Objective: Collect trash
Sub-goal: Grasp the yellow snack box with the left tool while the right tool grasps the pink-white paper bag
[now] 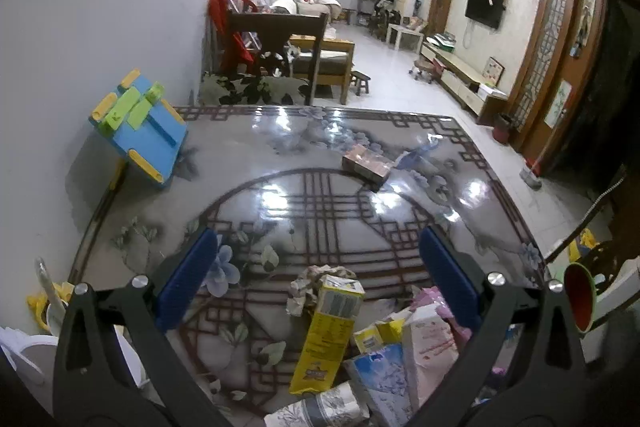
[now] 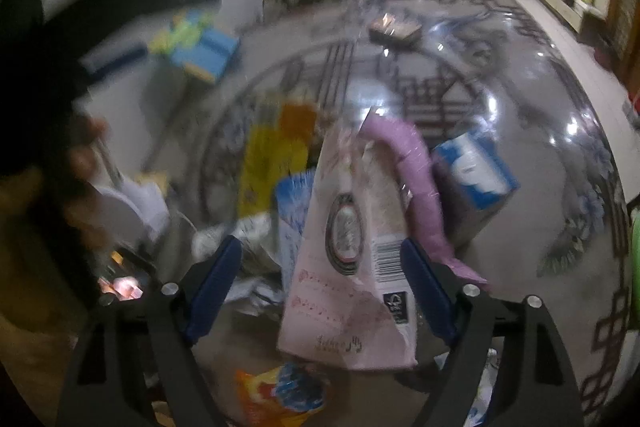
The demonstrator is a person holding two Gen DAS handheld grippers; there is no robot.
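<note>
A pale pink carton (barcode and oval emblem on its faces) is seen leaning on the worktop between the right gripper's part-open jaws; pad contact cannot be told. A yellow carton stands beside it, between the left gripper's wide, empty jaws.

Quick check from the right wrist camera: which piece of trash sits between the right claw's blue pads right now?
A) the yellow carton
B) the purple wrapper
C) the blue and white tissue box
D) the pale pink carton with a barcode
D: the pale pink carton stands between the pads of the right claw, while the yellow carton, tissue box and purple wrapper lie beyond them.
</note>
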